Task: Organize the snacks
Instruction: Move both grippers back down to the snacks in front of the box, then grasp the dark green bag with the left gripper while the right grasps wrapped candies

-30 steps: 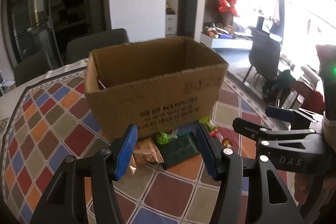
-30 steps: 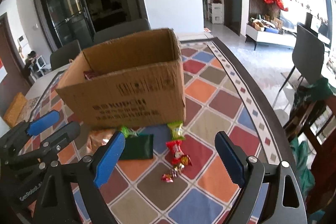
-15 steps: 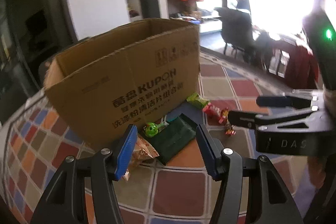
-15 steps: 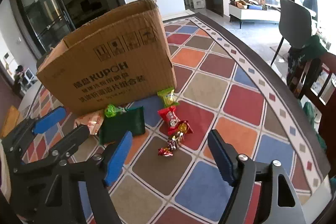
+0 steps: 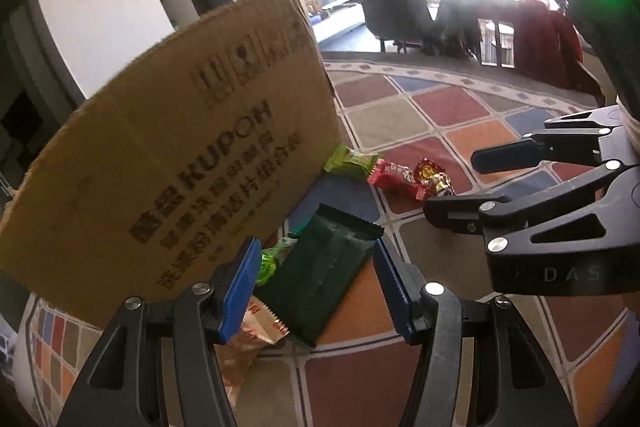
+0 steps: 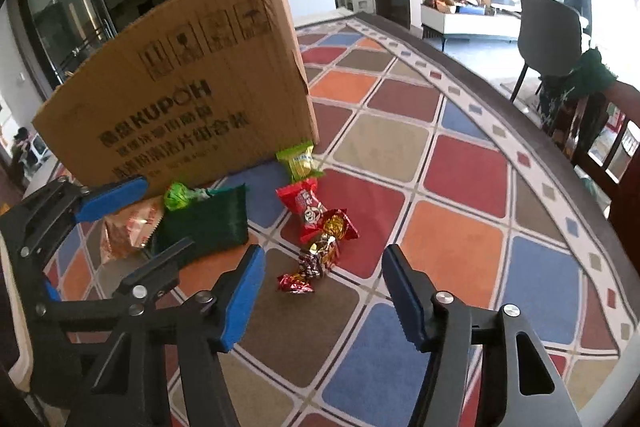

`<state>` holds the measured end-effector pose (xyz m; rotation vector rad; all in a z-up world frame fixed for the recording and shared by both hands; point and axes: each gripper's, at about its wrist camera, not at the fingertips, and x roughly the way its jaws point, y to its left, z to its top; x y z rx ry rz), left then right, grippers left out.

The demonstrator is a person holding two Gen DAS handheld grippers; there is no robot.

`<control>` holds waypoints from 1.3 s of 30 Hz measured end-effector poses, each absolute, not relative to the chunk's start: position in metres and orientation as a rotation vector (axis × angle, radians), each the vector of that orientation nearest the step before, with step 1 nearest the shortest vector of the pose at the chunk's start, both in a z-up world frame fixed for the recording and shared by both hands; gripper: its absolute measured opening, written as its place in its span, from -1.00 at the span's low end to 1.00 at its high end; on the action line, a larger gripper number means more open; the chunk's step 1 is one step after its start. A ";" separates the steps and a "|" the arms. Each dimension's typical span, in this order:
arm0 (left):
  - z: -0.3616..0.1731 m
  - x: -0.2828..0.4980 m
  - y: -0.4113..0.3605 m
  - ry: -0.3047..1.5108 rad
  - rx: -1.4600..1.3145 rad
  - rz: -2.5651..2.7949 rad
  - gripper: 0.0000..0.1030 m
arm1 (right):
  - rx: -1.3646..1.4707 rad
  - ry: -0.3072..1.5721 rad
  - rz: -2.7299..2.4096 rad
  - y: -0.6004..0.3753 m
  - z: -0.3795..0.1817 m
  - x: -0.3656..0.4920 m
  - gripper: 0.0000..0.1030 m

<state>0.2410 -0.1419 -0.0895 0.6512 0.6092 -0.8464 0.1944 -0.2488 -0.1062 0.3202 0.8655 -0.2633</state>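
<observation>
Several snack packets (image 6: 308,205) are lying on the tablecloth (image 6: 460,163) just in front of the cardboard box (image 6: 180,95), with chairs (image 6: 548,27) standing well behind the table.

colours on the table

brown cardboard box (image 6: 180,95) with dark print; dark green packet (image 5: 320,275); lime green sweet (image 6: 178,195); red wrapper (image 6: 306,205); red-gold foil candies (image 6: 324,247); tablecloth (image 6: 460,187) chequered red, orange, blue, brown; blue gripper pads (image 6: 242,299).

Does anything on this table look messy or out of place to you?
Yes: the snacks lie loose on the tablecloth in front of the cardboard box instead of inside it. The dark green packet partly overlaps the orange one, and small red candies trail off beside them.
</observation>
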 end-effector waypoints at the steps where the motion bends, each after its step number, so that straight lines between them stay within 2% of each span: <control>1: -0.092 0.242 -0.143 0.612 0.656 -0.853 0.12 | 0.327 0.873 -0.257 -0.249 -0.109 0.196 0.13; 19: -0.109 0.274 -0.147 0.792 0.584 -0.910 0.12 | 0.346 0.879 -0.240 -0.252 -0.118 0.206 0.02; 25: -0.110 0.280 -0.146 0.858 0.536 -0.911 0.05 | 0.356 0.874 -0.232 -0.253 -0.117 0.207 -0.11; 29: -0.108 0.280 -0.143 0.884 0.506 -0.887 -0.06 | 0.366 0.872 -0.219 -0.256 -0.118 0.209 -0.32; 34: -0.103 0.281 -0.136 0.918 0.460 -0.869 -0.05 | 0.373 0.875 -0.214 -0.261 -0.120 0.209 -0.49; 39: -0.107 0.281 -0.147 0.911 0.497 -0.835 0.07 | 0.361 0.874 -0.212 -0.260 -0.120 0.208 -0.49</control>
